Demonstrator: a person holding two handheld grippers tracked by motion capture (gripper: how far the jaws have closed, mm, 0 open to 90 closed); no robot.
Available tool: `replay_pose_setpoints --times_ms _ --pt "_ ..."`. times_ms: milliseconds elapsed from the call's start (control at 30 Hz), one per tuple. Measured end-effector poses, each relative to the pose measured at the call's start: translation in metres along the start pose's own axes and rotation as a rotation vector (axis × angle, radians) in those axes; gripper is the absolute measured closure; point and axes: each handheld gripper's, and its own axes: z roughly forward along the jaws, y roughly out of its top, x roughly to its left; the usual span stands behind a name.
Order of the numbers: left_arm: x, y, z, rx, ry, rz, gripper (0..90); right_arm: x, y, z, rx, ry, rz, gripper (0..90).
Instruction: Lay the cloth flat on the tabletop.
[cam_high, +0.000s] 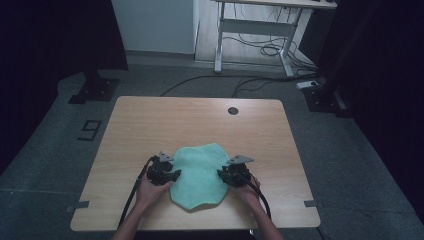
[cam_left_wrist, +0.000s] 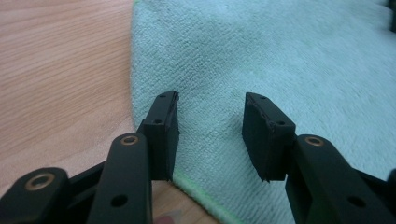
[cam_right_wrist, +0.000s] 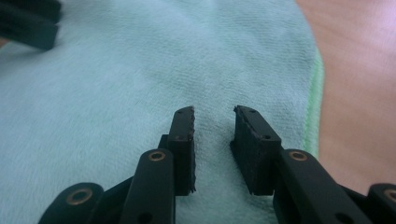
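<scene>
Both your grippers sit low over the cloth's side edges, left gripper (cam_high: 172, 174) and right gripper (cam_high: 223, 173), jaws parted, gripping nothing. Beyond them the teal cloth (cam_high: 200, 172) lies flat on the table (cam_high: 170, 120), seemingly not yet folded.

Black left gripper (cam_high: 175, 174) and right gripper (cam_high: 220, 172), brass rivets, grey plates, black cables.

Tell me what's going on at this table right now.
A person holds a two-jaw gripper in each hand over a light green cloth lying on the wooden table. The left gripper and right gripper sit at opposite side edges of the cloth, both with jaws open above it, gripping nothing yet.
</scene>
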Motion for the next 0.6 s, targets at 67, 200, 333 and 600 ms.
replay_pose_setpoints --times_ms 67,200,333,600 --pt "-0.001 0.001 0.000 0.004 0.000 0.010 56.0 0.006 -0.007 -0.007 0.000 0.003 -0.011 68.1" --pt "-0.004 0.001 0.001 0.005 -0.005 0.030 55.7 0.019 -0.021 -0.021 -0.001 0.014 -0.039 68.2" --pt "-0.006 0.002 0.002 0.010 -0.005 0.044 55.4 0.025 -0.028 -0.030 0.010 0.045 -0.060 65.6" --pt "-0.007 0.001 0.002 0.007 -0.006 0.052 53.2 0.016 -0.014 -0.036 -0.015 0.029 -0.087 54.6"
